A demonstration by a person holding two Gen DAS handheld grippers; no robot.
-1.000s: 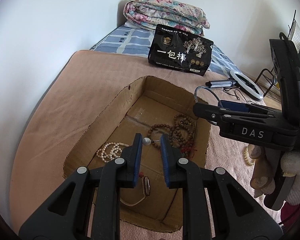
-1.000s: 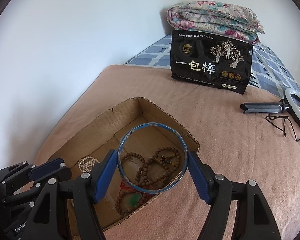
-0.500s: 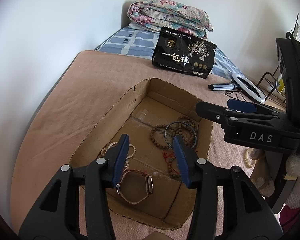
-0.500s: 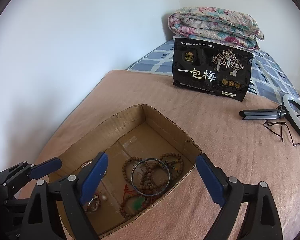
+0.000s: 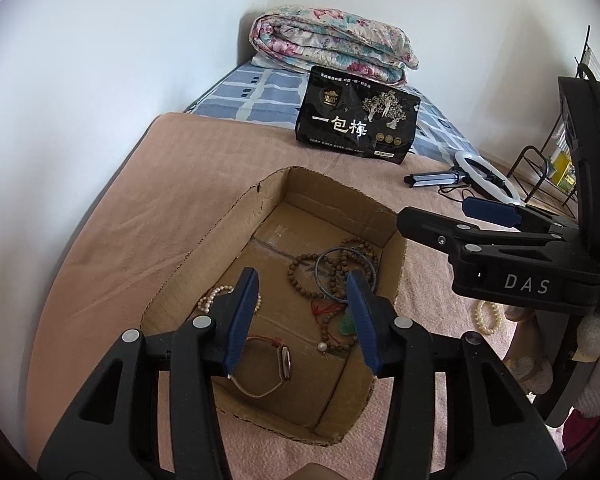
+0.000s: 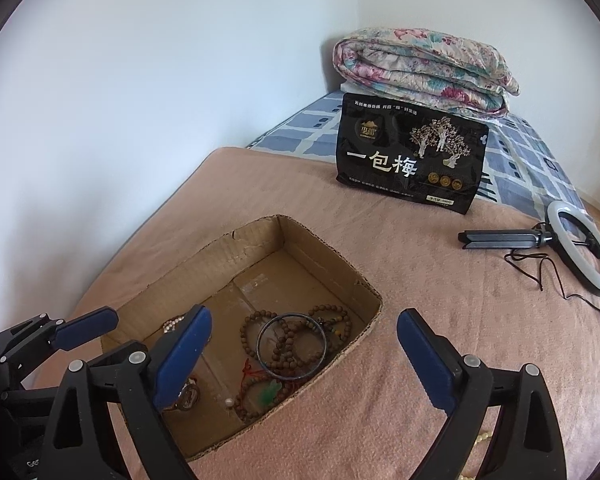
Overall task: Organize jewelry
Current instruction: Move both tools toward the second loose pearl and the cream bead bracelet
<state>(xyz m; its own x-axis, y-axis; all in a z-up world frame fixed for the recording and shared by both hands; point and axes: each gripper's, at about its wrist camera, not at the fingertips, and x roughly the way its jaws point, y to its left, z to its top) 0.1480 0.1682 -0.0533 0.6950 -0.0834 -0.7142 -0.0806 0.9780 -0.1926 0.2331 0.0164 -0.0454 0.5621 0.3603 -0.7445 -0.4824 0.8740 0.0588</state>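
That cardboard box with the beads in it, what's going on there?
Someone is sorting jewelry into the open brown cardboard box on the pink bed cover. Both tools, left and right, hang open and empty over it. Inside lie a dark round bangle, brown wooden bead bracelets and a strap watch. A pale bead bracelet waits outside.

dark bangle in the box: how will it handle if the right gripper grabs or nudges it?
The dark bangle looks like a rigid closed ring, so probably stiff. It lies flat across the wooden bead strands, so a nudge may drag them. Thin and round: may slip or roll on edge.
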